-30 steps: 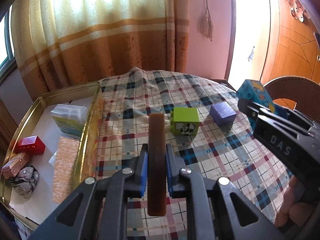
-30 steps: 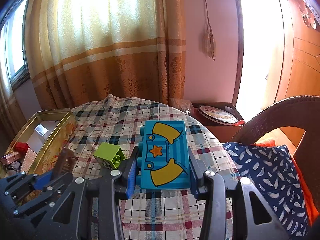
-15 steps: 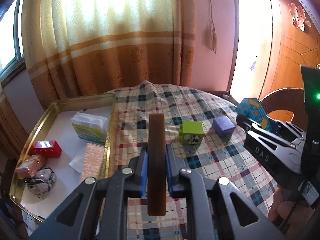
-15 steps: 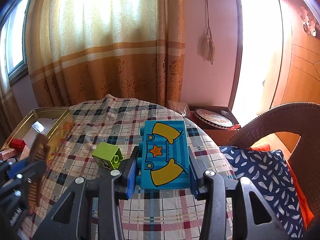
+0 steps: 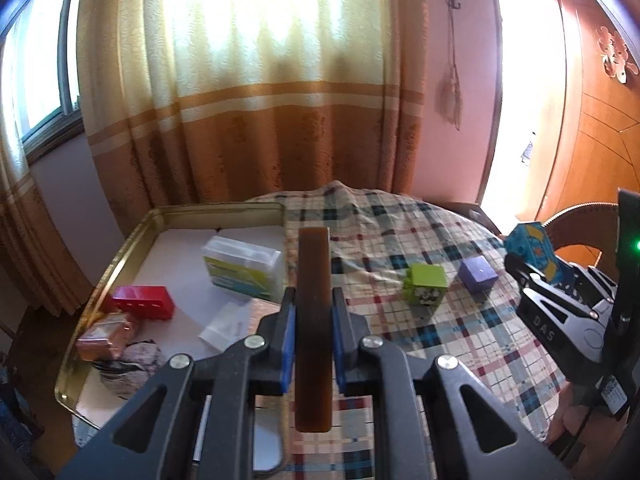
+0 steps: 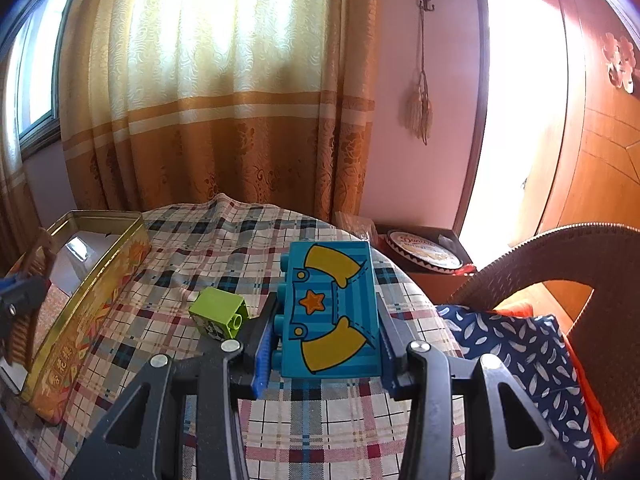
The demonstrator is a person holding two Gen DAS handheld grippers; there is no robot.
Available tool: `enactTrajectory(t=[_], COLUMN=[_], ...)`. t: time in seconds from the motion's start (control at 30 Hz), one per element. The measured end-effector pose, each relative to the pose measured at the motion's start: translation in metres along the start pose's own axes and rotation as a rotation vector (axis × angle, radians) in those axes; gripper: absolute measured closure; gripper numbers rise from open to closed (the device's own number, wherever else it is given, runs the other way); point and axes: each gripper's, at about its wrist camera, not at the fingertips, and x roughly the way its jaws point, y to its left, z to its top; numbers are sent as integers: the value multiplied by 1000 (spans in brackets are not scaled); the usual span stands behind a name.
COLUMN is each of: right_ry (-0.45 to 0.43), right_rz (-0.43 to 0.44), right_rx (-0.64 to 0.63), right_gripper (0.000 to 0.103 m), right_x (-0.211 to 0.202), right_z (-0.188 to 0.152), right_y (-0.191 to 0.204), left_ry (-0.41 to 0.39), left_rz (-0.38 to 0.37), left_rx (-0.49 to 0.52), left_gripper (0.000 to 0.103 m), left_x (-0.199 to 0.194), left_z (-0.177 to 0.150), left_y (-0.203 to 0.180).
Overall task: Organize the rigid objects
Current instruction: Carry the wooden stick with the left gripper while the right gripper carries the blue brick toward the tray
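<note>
My left gripper (image 5: 314,308) is shut on a flat brown bar (image 5: 314,320) held edge-up above the right rim of the gold tin tray (image 5: 120,252). My right gripper (image 6: 328,320) is shut on a blue toy brick (image 6: 332,308) with yellow shapes and an orange star, held above the plaid tablecloth; brick and gripper also show at the right of the left wrist view (image 5: 532,246). A green brick (image 5: 425,288) and a purple cube (image 5: 478,274) lie on the cloth. The green brick also shows in the right wrist view (image 6: 218,312).
The tray holds a clear plastic box (image 5: 242,268), a red brick (image 5: 144,302), a pink wrapped block (image 5: 104,338), a dark speckled lump (image 5: 132,364) and a paper slip. A wicker chair (image 6: 560,264) with a patterned cushion (image 6: 528,344) stands right of the table. Curtains hang behind.
My left gripper has risen and swung left with the brown bar, from over the cloth to over the tray's edge. My right gripper has lifted slightly with the blue brick.
</note>
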Motion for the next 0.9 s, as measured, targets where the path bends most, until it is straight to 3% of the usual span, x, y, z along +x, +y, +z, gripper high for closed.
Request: enactTrajectory(t=[0.2,0.9], right_ry=[-34,-92], right_rz=[20,281], right_rx=[-47,-84], right_gripper=[58,58], right_x=[-11,-54], right_z=[-1,14], right_y=[17,116], left_ry=[-8,8], left_rz=[43,144], left_rx=[-36,-157], left_gripper=[89,89], left_x=[-3,0], left_z=[-1,-11], left_y=[25,101])
